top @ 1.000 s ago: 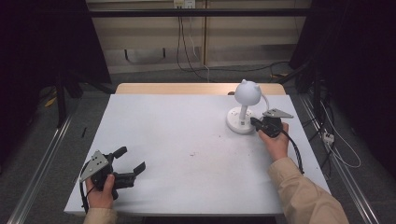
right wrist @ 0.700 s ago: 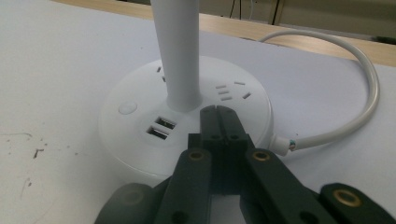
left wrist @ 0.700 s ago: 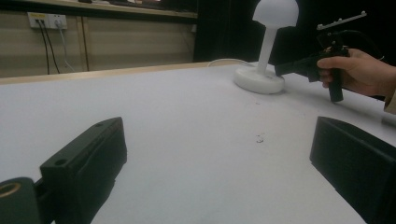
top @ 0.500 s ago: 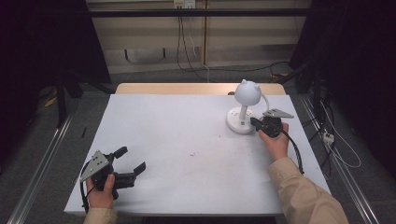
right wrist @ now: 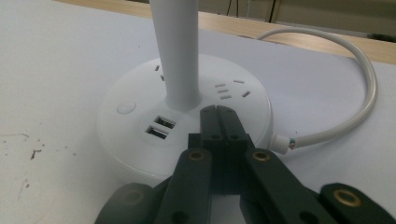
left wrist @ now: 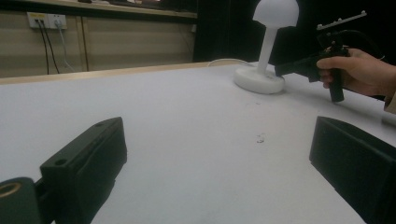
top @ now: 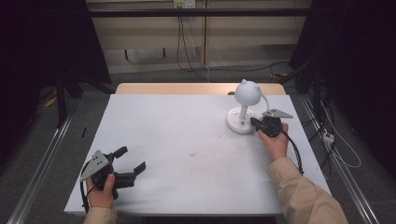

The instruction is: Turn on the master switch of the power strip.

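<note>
The right claw (right wrist: 219, 116), jaws pressed together and empty, rests its tips on the round base of the white plastic dome-headed desk lamp (top: 243, 112) near the bench's far right corner; a hard push could slide or tip the lamp, or miss its small button. The left claw (top: 128, 159), jaws apart and empty, hovers by the near left corner of the scuffed white bench (top: 177, 140), with dark curtains and a wall socket beyond

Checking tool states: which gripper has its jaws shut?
The right gripper, by the lamp: its jaws are pressed together over the base. The left gripper has its jaws spread wide.
</note>
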Demonstrator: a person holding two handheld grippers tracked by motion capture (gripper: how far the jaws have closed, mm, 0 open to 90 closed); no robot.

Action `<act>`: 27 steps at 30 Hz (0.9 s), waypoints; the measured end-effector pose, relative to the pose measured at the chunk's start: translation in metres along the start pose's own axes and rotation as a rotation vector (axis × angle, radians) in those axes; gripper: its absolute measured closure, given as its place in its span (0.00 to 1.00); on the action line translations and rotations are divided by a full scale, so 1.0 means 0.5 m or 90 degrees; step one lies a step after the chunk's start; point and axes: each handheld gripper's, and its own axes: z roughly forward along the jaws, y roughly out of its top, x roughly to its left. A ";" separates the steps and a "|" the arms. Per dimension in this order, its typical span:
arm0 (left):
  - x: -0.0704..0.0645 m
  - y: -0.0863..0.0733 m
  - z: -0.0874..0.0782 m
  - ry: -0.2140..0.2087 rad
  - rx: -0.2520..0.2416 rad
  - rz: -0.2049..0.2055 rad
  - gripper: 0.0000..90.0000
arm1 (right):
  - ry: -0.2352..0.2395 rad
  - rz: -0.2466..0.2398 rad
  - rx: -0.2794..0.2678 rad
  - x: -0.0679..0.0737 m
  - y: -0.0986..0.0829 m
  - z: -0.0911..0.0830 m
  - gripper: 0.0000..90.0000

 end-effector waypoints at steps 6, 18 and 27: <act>0.001 0.000 0.000 0.002 -0.001 0.000 0.04 | 0.000 0.006 0.005 0.000 0.002 0.001 1.00; 0.003 0.001 0.001 0.001 -0.004 -0.001 0.04 | 0.006 0.013 0.009 0.000 0.003 0.005 1.00; 0.003 0.000 -0.001 0.004 -0.003 -0.003 0.04 | 0.007 0.009 -0.018 -0.003 0.000 -0.004 1.00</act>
